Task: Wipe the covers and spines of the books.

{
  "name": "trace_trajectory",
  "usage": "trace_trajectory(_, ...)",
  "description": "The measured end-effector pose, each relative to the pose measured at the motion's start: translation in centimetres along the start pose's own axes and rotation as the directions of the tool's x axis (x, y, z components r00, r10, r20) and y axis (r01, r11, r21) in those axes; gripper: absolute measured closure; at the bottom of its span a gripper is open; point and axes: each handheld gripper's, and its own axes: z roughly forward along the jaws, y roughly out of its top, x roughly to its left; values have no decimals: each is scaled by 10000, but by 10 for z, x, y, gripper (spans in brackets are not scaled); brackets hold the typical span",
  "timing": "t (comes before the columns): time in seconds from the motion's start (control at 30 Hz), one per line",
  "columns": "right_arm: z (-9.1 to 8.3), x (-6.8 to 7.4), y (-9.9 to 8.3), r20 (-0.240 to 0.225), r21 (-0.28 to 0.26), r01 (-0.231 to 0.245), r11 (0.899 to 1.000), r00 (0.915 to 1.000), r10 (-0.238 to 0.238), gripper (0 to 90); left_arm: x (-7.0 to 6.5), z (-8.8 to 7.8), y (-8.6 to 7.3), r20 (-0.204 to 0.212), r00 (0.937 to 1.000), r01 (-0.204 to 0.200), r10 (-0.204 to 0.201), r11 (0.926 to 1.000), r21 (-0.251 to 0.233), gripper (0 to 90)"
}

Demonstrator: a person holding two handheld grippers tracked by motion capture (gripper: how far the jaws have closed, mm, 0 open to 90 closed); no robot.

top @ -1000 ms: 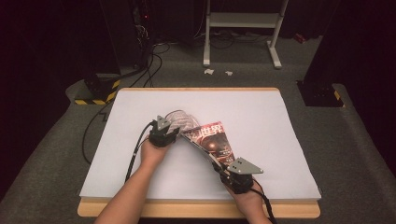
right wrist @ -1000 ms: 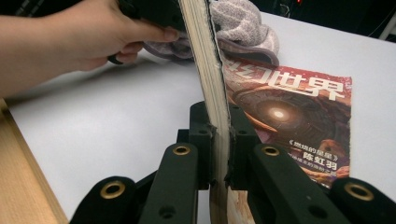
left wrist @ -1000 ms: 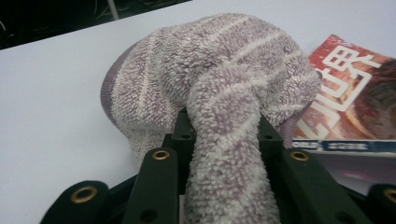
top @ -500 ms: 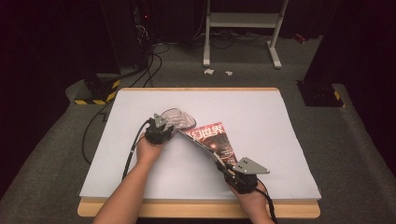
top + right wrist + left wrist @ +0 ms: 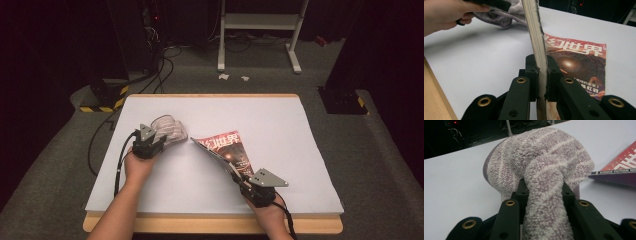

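White tabletop (image 5: 300, 130) has loads of free room far and right. Left gripper (image 5: 150, 142) jaws pinch a fuzzy striped towel (image 5: 536, 165); right gripper (image 5: 252, 182) jaws clamp a red magazine (image 5: 227, 150), tilted up.

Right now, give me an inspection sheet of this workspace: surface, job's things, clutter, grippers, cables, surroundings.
Surface: white sheet over a wooden table.
Job's things: striped towel bunched at left; red magazine tilted up on its edge.
Clutter: nothing seen on the sheet.
Grippers: left gripper shut on the towel; right gripper shut on the magazine.
Cables: one black cable trails from the left gripper off the table.
Surroundings: grey carpet, white stand, paper scraps on the floor.
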Motion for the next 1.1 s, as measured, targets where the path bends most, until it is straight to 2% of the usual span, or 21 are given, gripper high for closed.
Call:
trace_trajectory(0.13, 1, 0, 0, 20, 1, 1, 10000, 10000, -1, 842, 4, -8, -6, -101, 9999, 22, -21, 10000, 69, 692)
trace_trajectory(0.23, 2, 0, 0, 18, -1, -1, 10000, 10000, 1, 842, 7, -14, -17, -134, 9998, 141, -137, 9995, 278, 690)
trace_trajectory(0.4, 2, 0, -1, 27, -8, 6, 10000, 10000, -6, 842, 11, -12, -33, -93, 9987, 513, -509, 9970, 579, 683)
trace_trajectory(0.57, 2, 0, -1, 22, -4, 6, 10000, 10000, -6, 841, 13, -8, -45, -12, 9980, 634, -635, 9948, 796, 674)
trace_trajectory(0.9, 4, 2, -2, 49, 47, 103, 9999, 9999, -103, 841, 14, -6, -51, 170, 9952, 951, -967, 9925, 769, 643)
trace_trajectory(1.03, 4, 2, -2, 56, 55, 123, 9999, 9999, -123, 841, 16, -7, -51, 400, 9915, 1209, -1240, 9901, 707, 590)
trace_trajectory(1.1, 4, 2, -2, 52, 63, 101, 9999, 9999, -101, 841, 16, -9, -50, 453, 9913, 1204, -1237, 9903, 687, 536)
